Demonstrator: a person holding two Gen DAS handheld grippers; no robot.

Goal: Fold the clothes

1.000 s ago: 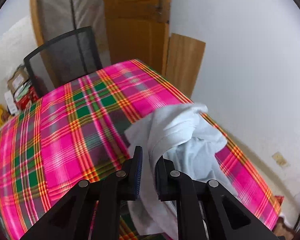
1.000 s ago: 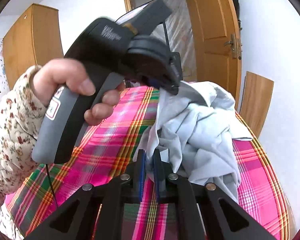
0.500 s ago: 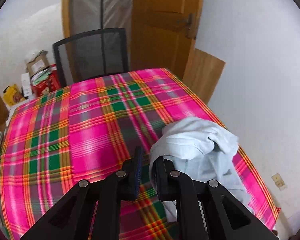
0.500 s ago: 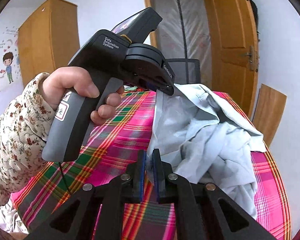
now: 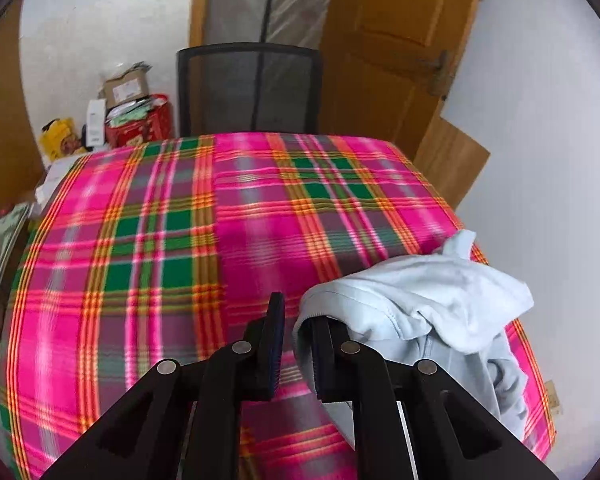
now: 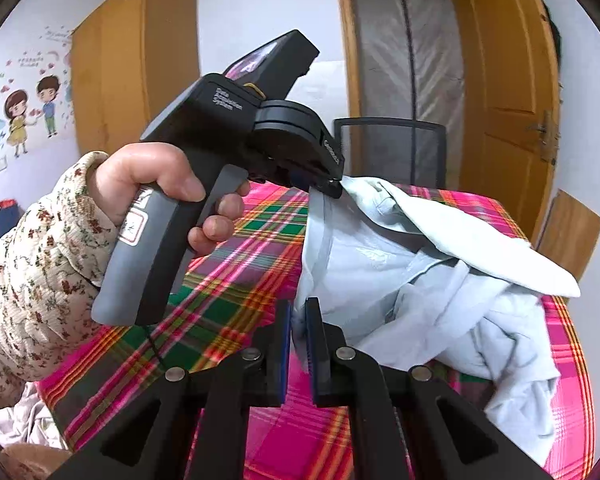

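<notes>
So right now both claws have a piece of the same pale blue shirt [image 6: 400, 264], which hangs bunched up over the right-hand side of the surface with the pink plaid cloth [image 5: 148, 240]. The left claw [image 6: 332, 188] is clenched on an edge up near the collar, with a hand [image 6: 152, 184] in a flowery sleeve [image 6: 24, 280] squeezing its grip. From its own camera the fabric wraps over the right finger, and I can't really tell how much sits between the pads. The right claw [image 6: 298, 344] is lower down, pinched onto another bit of the same edge, fabric caught between the two blue pads.

As for the step, I'd call it the very start: picking up and opening out, not folding yet. The shirt is a crumpled lump, one flap sticking out to the side, the rest drooping onto the cloth, no crease laid anywhere.

Next move, my guess: the two claws need to pull apart along that edge so the shirt hangs open, then lay it flat across the bare middle of the surface. Plenty of room there. The main risk is that the grips are thin pinches on a slippery-looking edge, so a hard tug could pull it free. There's a mesh chair [image 5: 248, 88] behind the far side, well out of the way.
</notes>
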